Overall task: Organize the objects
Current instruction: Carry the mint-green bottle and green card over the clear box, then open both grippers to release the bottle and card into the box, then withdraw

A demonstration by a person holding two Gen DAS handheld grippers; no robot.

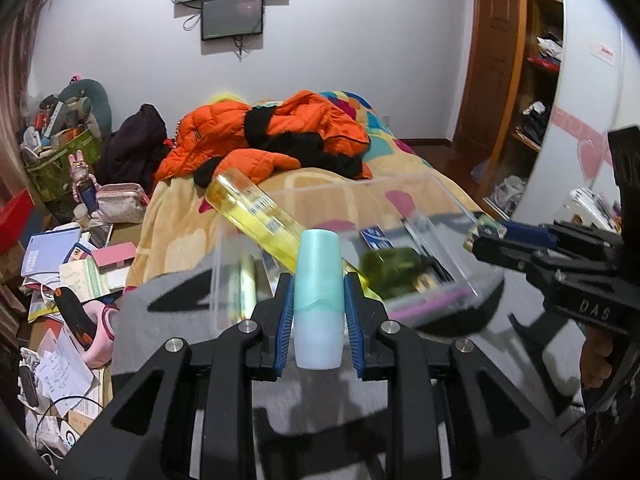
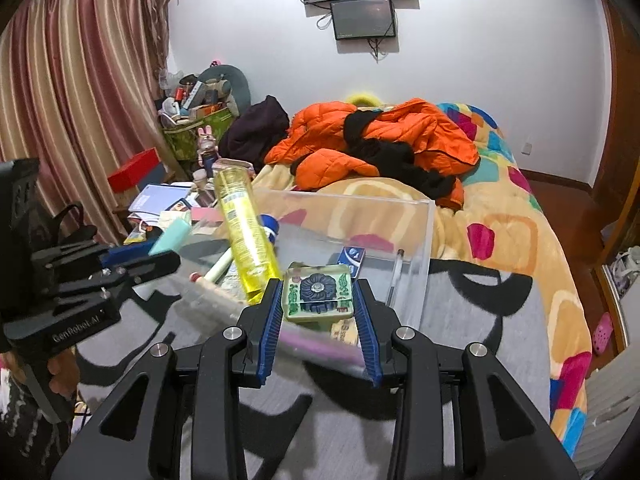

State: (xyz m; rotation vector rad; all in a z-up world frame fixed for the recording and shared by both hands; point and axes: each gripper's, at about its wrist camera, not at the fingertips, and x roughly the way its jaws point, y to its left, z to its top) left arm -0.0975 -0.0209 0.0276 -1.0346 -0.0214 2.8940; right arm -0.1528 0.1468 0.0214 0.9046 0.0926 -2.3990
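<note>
On the far left a surface (image 2: 160, 200) by the curtain is heaped with notebooks and papers, which is likely where strays end up without a container.

Nearer, the left tongs (image 1: 318, 312) are clamped on a pale teal bottle (image 1: 318, 300). The blue pads press its sides low down and the rounded cap points away, so it rides upright and clear of the bed. In the right wrist view the same bottle pokes out of those tongs at the left edge, just beside the box's near-left corner.

The clear plastic box (image 2: 420, 248) sits on a grey and black blanket (image 2: 460, 320) at the near end of the bed (image 2: 520, 208). A tall yellow bottle (image 2: 244, 232) leans out over the box's left wall because it is too long to lie flat, and a pen and a small blue packet lie on the bottom.

To the right, the right tongs (image 2: 318, 312) are closed on a clear square block with a dark flower inside (image 2: 318, 292), held by two opposite edges over the box's near side. I judge both pieces are being carried in or out of the box; which, I cannot tell.

An orange jacket (image 2: 400, 140) lies crumpled further up the bed.
</note>
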